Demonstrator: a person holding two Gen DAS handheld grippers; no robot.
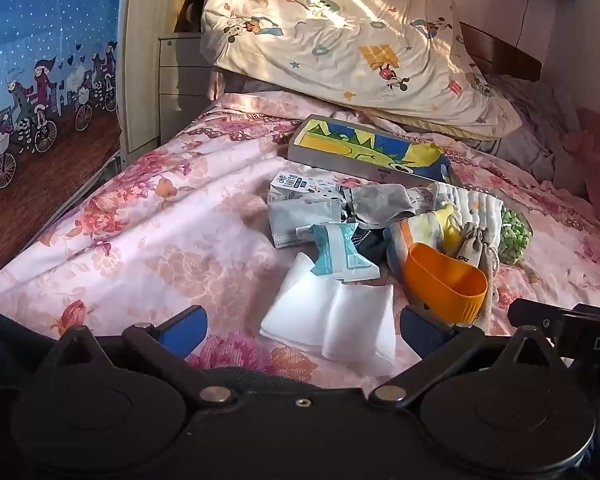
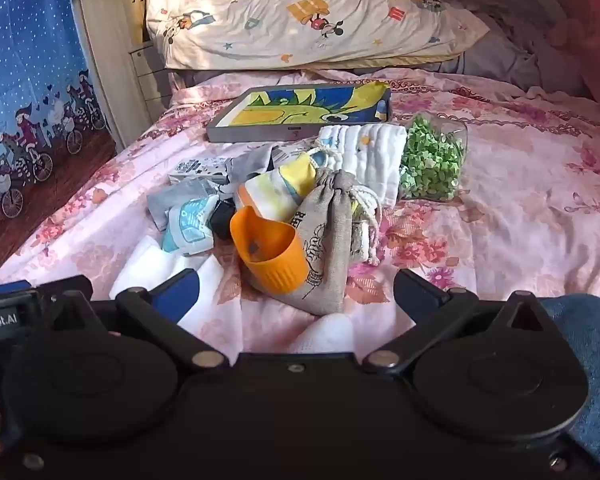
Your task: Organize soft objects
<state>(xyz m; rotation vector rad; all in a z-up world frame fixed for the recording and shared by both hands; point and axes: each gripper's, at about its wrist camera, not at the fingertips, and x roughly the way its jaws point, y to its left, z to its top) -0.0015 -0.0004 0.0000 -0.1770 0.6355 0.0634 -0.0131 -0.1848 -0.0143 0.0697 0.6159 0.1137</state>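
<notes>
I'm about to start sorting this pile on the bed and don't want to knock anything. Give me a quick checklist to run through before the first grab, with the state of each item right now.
1. Left claw open and empty: ok.
2. Right claw open and empty: ok.
3. White folded cloth free to grab: ok, it lies flat on the bedspread just ahead of the left claw, only its far corner under the teal packet.
4. Linen drawstring pouch free to grab: not ok, the orange cup leans against it.
5. Picture box clear of the pile: ok, it lies behind it.
6. Container of green bits closed: cannot tell.
</notes>
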